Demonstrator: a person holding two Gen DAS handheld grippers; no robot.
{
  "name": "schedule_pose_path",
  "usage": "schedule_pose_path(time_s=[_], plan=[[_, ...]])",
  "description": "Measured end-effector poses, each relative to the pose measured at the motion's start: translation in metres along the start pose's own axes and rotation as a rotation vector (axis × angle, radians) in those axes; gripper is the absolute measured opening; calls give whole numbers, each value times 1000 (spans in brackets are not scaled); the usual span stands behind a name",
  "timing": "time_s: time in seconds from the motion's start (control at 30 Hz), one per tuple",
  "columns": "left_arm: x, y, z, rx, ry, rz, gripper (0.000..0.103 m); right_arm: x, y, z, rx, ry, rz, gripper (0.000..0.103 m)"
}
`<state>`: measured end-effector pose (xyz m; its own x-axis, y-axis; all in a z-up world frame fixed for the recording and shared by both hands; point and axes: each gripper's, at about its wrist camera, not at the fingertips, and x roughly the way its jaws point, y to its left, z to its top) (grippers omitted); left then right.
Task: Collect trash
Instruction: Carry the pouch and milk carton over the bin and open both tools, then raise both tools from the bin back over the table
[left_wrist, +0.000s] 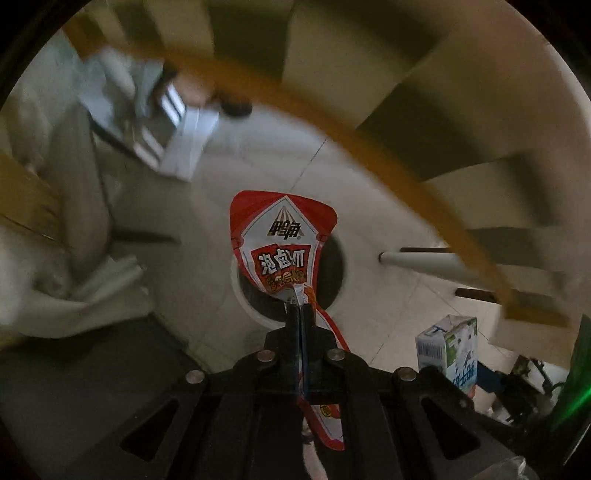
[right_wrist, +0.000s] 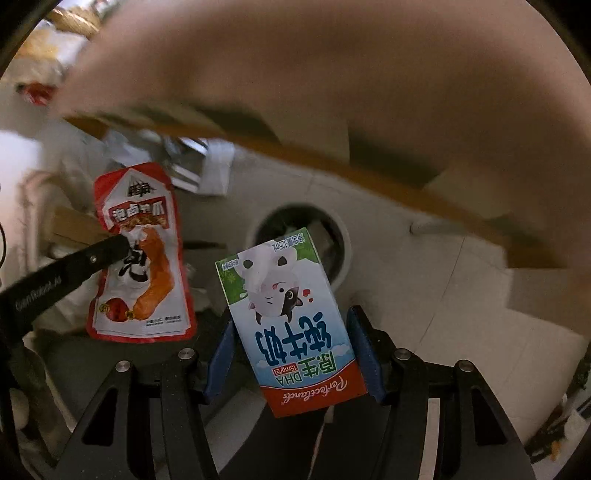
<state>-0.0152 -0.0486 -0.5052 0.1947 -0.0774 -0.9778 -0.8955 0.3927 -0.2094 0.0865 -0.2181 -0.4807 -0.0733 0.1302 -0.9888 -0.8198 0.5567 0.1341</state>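
Above the round white-rimmed bin (right_wrist: 345, 236), left gripper (left_wrist: 301, 306) pinches red snack wrapper (left_wrist: 280, 236); right gripper (right_wrist: 291, 354) clamps blue-white milk carton (right_wrist: 291, 328). Neither dropped yet.

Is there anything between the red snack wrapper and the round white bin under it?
Nothing visible. The red snack wrapper, pinched in the left gripper, hangs directly over the open round white bin, with only air between them.

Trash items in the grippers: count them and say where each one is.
2. The red snack wrapper is pinched in the left gripper; the milk carton sits clamped in the right gripper. More may be hidden.
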Motion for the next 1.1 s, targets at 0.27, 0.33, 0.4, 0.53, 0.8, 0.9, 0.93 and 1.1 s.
schedule_pose_path(time_s=[0.27, 0.33, 0.4, 0.53, 0.8, 0.9, 0.93, 1.1], plan=[[145, 44, 23, -68, 102, -32, 1, 176, -28, 7, 49, 44, -24, 61], [170, 53, 23, -82, 138, -19, 2, 208, -34, 16, 74, 54, 0, 62], [182, 57, 19, -72, 140, 13, 6, 237, -37, 22, 86, 73, 16, 63], [186, 64, 8, -58, 110, 88, 81, 262, -39, 26, 72, 72, -29, 99], [156, 76, -13, -27, 57, 204, 103, 243, -28, 19, 32, 51, -138, 103], [137, 73, -22, -12, 43, 227, 103, 228, -23, 18, 34, 52, -167, 103], [127, 72, -26, -12, 38, 229, 103, 220, -24, 16, 34, 49, -182, 103], [90, 67, -39, -14, 11, 238, 103, 182, -26, 11, 40, 38, -210, 103]])
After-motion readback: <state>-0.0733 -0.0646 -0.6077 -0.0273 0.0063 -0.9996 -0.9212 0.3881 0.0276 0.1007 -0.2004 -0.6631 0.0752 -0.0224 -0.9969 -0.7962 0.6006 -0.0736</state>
